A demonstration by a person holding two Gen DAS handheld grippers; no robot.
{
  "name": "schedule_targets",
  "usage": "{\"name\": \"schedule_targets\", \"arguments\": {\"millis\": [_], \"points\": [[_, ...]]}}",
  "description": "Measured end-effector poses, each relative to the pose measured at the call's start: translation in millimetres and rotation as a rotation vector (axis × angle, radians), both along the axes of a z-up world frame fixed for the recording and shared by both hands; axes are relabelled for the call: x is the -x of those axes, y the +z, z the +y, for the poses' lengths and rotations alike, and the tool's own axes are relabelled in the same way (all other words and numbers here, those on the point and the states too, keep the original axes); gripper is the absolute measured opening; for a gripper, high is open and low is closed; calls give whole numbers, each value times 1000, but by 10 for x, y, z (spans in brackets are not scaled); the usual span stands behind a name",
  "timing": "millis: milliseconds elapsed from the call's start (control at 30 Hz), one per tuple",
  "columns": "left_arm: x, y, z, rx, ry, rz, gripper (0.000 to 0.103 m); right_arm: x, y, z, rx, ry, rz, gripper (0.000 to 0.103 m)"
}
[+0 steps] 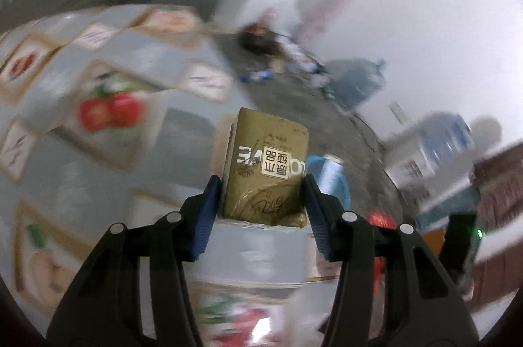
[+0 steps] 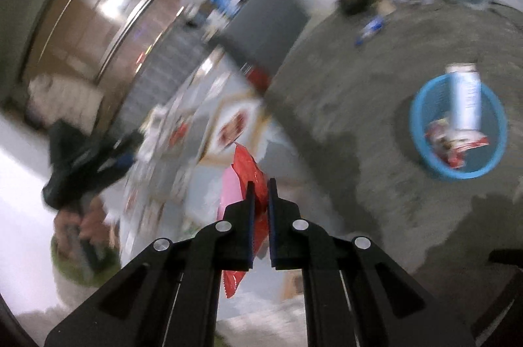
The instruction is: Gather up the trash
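You are carrying a gold tissue pack point(image 1: 266, 173) clenched upright in your left gripper point(image 1: 261, 206) and a red wrapper point(image 2: 246, 180) pinched in your right gripper point(image 2: 260, 216), with the blue basket point(image 2: 421, 151) lying at the right wrist view's right.

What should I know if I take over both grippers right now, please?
Left gripper: shut on the gold tissue pack, lifted above the patterned tablecloth.
Right gripper: shut on the red wrapper.
Blue basket stands on the floor and already holds a white carton and a red-and-white wrapper.
Left to do: carry both held items to the basket and drop them in. Both views are motion-blurred, so other trash cannot be confirmed.
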State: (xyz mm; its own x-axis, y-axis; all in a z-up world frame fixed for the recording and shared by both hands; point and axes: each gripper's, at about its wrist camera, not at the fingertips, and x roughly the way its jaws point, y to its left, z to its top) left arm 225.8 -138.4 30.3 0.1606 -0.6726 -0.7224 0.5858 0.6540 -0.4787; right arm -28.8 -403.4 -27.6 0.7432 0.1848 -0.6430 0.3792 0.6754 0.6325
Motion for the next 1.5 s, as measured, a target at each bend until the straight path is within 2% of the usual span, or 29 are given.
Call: {"name": "schedule_targets", "arguments": {"millis": [100,267,367,500,600,700,767,833,867,900,1033,1200,1300,1400,1500], "points": [[232,67,-520,1,-105,-19,48,370,10,-445,16,-164,5,7],[631,-57,-1522,-70,-277,-41,48,854,-222,-1021,70,-388,126,7],[800,-238,-2067,-134,-359,-57,49,954,-440,-1253,43,-447,178,7],[925,-619,-2780,-240,-434,-36,49,1010,-780,-1566,17,-499,246,7],[907,-900,-3189,-306,-451,-11,49,967,-1079,-1855,-23,-528,295,7],[890,-1155,-3502,-346,-462,15,49,895,-1244,-2042,-43,-547,323,7],[873,-1293,-3678,-360,-459,-5,53,820,-1373,-2223,-46,-576,337,9],[872,-1375,-3776,-360,-460,-41,65,739,-1510,-2388,-53,-601,359,26],[887,-1414,-3814,-367,-458,-60,68,688,-1613,-2476,-66,-606,365,47],[901,-1439,-3843,-369,-458,-67,68,636,-1720,-2550,-74,-612,383,52],[874,-1375,-3773,-317,-443,-37,69,564,-1922,-2657,-88,-634,417,52],[807,-1066,-3518,-240,-423,-61,70,654,-1773,-2513,-62,-636,367,52],[831,-792,-3264,-184,-403,-83,71,689,-1539,-2342,5,-610,347,52],[910,-444,-2902,-114,-375,-112,79,674,-1211,-2130,98,-555,313,55],[1029,-78,-2441,-53,-306,-166,86,600,-717,-1706,256,-451,253,73]]}}
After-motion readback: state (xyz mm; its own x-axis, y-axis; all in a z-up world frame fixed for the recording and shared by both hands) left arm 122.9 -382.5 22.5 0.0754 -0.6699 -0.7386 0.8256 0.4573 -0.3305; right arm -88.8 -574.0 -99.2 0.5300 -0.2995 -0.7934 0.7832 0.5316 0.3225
